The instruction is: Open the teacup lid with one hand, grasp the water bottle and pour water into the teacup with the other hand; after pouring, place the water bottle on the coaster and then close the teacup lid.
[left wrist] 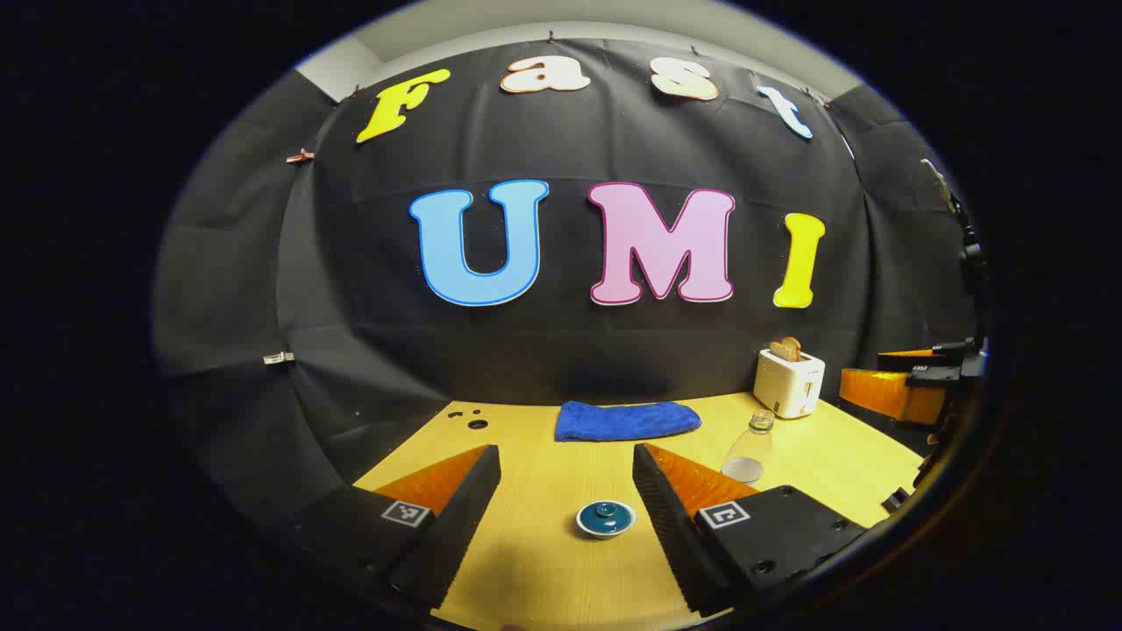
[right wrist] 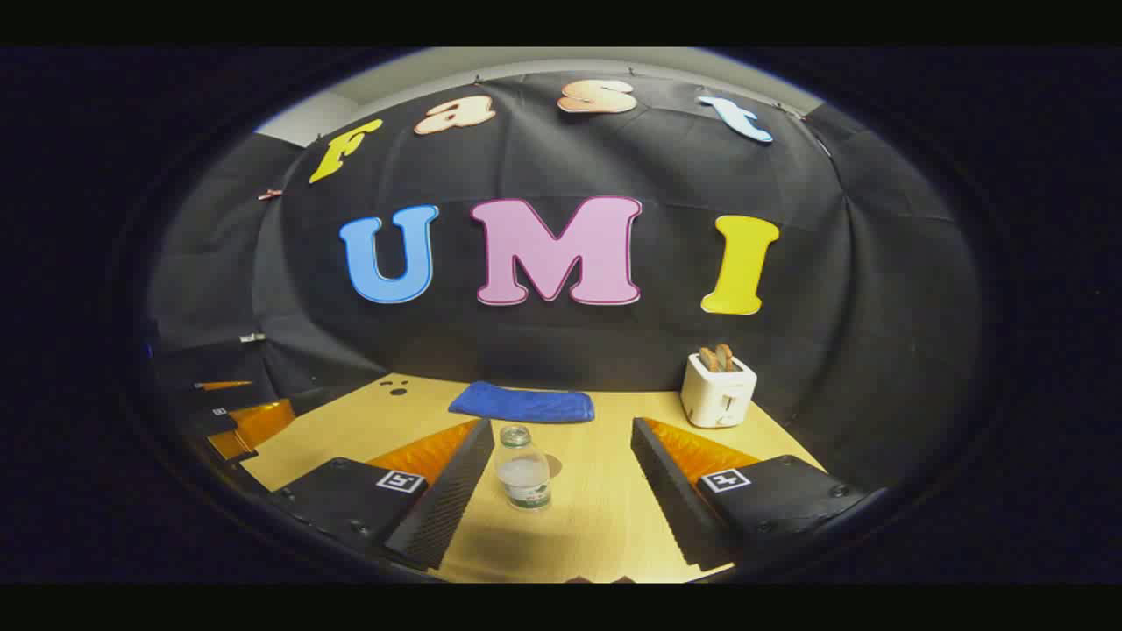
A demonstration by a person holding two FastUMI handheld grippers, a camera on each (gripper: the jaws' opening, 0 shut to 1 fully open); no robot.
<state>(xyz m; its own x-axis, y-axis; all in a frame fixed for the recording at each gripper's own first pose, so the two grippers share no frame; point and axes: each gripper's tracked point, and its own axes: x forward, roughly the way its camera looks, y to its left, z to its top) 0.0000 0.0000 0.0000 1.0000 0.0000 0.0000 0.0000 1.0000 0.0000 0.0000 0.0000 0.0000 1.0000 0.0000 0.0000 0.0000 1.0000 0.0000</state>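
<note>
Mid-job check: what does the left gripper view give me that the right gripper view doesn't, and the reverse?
Left gripper view: the lidded teacup sits on the table between the fingers of the open left tool, with the right tool at the far right edge. Right gripper view: the water bottle stands framed between the open right tool's fingers, and the left tool is at the far left edge. Both: water bottle, blue cloth, toaster, table.

No readable text on objects.
</note>
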